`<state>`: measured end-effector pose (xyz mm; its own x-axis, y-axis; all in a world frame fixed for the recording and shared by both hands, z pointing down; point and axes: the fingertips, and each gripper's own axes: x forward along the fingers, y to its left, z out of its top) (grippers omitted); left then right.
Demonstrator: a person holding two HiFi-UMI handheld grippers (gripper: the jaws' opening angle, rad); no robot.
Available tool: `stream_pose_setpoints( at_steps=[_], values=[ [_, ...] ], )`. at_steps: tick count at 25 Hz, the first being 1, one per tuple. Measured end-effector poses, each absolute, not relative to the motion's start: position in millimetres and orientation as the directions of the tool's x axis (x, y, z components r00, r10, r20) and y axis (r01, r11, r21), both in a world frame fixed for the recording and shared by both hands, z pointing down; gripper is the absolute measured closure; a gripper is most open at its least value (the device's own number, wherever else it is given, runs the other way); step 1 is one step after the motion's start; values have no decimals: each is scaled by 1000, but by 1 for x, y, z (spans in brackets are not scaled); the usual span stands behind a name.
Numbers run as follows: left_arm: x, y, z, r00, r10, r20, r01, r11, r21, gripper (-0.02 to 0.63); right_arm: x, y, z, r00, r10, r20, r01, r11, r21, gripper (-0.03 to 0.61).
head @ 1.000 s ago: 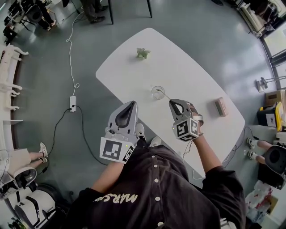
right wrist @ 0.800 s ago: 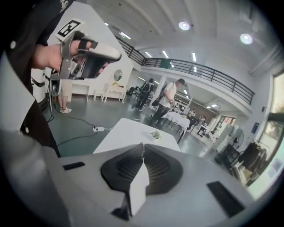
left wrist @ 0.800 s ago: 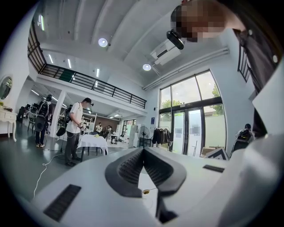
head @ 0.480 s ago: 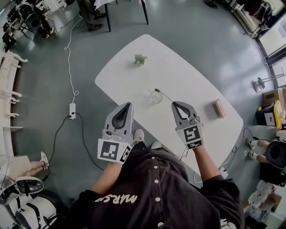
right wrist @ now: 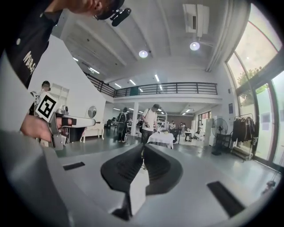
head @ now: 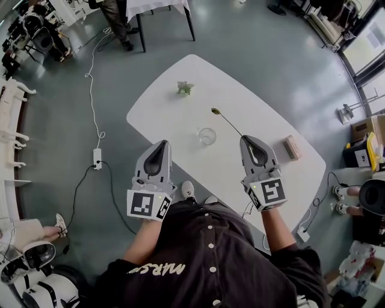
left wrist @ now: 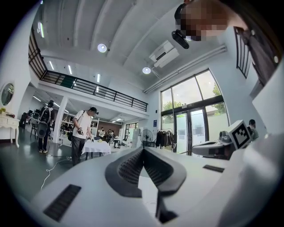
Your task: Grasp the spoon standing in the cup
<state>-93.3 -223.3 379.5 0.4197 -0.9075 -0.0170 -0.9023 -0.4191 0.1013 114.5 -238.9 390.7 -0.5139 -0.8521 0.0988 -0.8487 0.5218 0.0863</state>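
Note:
A clear glass cup (head: pixel 206 136) stands on the white oval table (head: pixel 180 114). The spoon (head: pixel 227 123) is out of the cup and slants in the air above the table, its bowl end up to the right of the cup. My right gripper (head: pixel 245 138) is shut on the low end of its handle. In the right gripper view that gripper (right wrist: pixel 143 150) has its jaws together, and the spoon hardly shows there. My left gripper (head: pixel 162 144) hangs near the table's front edge, left of the cup. It is shut with nothing in it, as the left gripper view (left wrist: pixel 143 149) also shows.
A small green object (head: pixel 185 88) lies at the far side of the table and a brown block (head: pixel 292 147) near its right end. A power strip (head: pixel 97 159) with a cable lies on the floor at the left. A cloth-covered table (head: pixel 157 6) stands beyond.
The spoon stood in the cup with my right gripper at its handle; now it is lifted clear of the cup. Both grippers have drawn back toward the person.

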Motion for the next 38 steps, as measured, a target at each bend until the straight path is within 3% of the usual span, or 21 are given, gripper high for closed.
stream_pose_setpoints(
  at_steps=[15, 25, 38],
  values=[
    [-118, -233, 357, 376, -925, -60, -924, -379, 53, 607, 154, -237, 339, -417, -907, -57, -908, 413, 68, 569],
    [-137, -234, 355, 344, -937, -59, -938, -346, 28, 607, 185, -235, 344, -344, -936, -81, -939, 342, 36, 569],
    [-136, -236, 355, 336, -940, -62, -941, -338, 26, 606, 192, -231, 343, -352, -930, -109, -936, 352, 16, 569]
  ],
)
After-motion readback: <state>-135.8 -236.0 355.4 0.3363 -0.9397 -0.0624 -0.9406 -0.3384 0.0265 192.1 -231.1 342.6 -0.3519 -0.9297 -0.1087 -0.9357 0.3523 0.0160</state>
